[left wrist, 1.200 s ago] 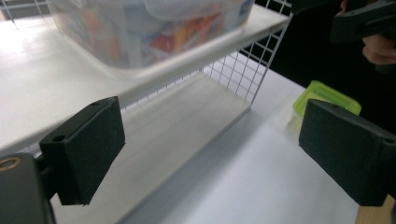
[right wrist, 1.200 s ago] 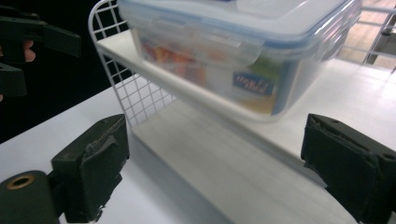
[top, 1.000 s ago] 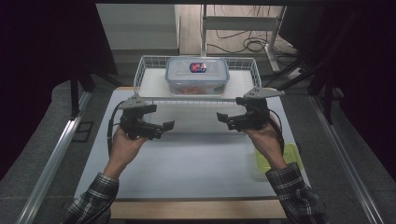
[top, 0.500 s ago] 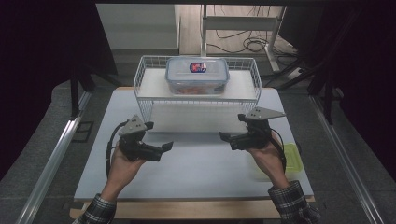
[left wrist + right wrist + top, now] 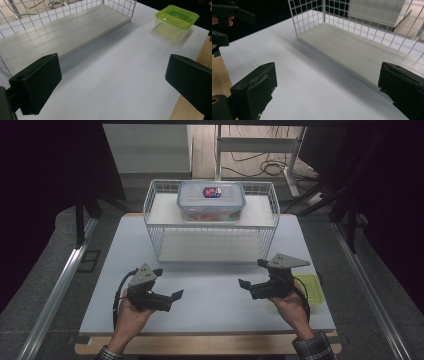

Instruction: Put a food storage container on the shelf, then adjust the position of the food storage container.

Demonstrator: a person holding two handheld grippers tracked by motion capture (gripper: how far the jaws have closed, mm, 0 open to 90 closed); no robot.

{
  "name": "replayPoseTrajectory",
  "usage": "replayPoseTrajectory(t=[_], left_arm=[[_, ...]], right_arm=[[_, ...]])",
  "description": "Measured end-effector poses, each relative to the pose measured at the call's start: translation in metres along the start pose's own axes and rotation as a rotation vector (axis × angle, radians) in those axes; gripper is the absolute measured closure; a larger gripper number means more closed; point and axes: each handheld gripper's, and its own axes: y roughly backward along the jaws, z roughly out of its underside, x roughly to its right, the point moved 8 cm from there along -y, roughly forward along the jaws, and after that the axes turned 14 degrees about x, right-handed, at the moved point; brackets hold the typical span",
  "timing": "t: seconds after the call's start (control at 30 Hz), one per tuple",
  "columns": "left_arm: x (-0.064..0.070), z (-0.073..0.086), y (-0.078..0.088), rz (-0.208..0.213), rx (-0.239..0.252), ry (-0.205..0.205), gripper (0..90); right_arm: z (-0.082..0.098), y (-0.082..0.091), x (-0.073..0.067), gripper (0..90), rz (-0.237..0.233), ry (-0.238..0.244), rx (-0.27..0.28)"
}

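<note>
Both claws wide open and empty, low over the desk; nearest item is the green container by the right hand.

Left claw (image 5: 172, 300) and right claw (image 5: 246, 287) both have jaws spread wide, nothing between them, pointing inward at each other over the bare white desk (image 5: 210, 305). Green container (image 5: 309, 287) sits on the desk just beside the right hand (image 5: 290, 305), near the right edge, clear of the wire rack (image 5: 210, 227). It looks like thin translucent plastic with a lid: probably light, somewhat flexible, slick walls. I'd grip across the short side at the lid rim, where it's stiffest, with moderate squeeze. The clear lidded box (image 5: 211, 200) on the rack's top shelf is well apart from both claws.
</note>
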Motion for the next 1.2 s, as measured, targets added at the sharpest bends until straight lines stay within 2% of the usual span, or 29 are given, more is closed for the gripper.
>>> replayPoseTrajectory(t=[0.17,0.4,0.47,0.57,0.7,0.8,0.97,1.07,1.2], left_arm=[[0.003,0.011,0.006,-0.015,-0.001,-0.002,1.8],[0.011,0.034,0.015,-0.015,-0.022,0.002,2.0],[0.012,0.039,0.018,-0.021,-0.024,-0.008,2.0],[0.015,0.046,0.022,-0.019,-0.027,0.0,2.0],[0.016,0.058,0.026,-0.033,-0.056,-0.014,1.8],[0.015,0.065,0.028,-0.044,-0.075,-0.025,1.8],[0.012,0.07,0.028,-0.055,-0.08,-0.026,1.8],[0.012,0.071,0.027,-0.052,-0.078,-0.031,1.8],[0.01,0.074,0.026,-0.06,-0.079,-0.044,1.9]], right_arm=[[0.014,0.006,-0.006,2.4,0.004,-0.011,-0.023],[0.033,0.008,-0.019,1.8,0.009,-0.005,-0.044],[0.039,0.008,-0.024,1.5,0.004,-0.005,-0.054],[0.046,0.01,-0.029,1.4,0.007,0.02,-0.065],[0.055,0.014,-0.032,1.4,0.013,0.035,-0.075],[0.066,0.014,-0.031,1.4,0.022,0.06,-0.107],[0.076,0.012,-0.025,1.4,0.036,0.034,-0.138],[0.078,0.013,-0.022,0.0,0.054,0.04,-0.153],[0.076,0.016,-0.011,0.0,0.111,0.024,-0.153]])
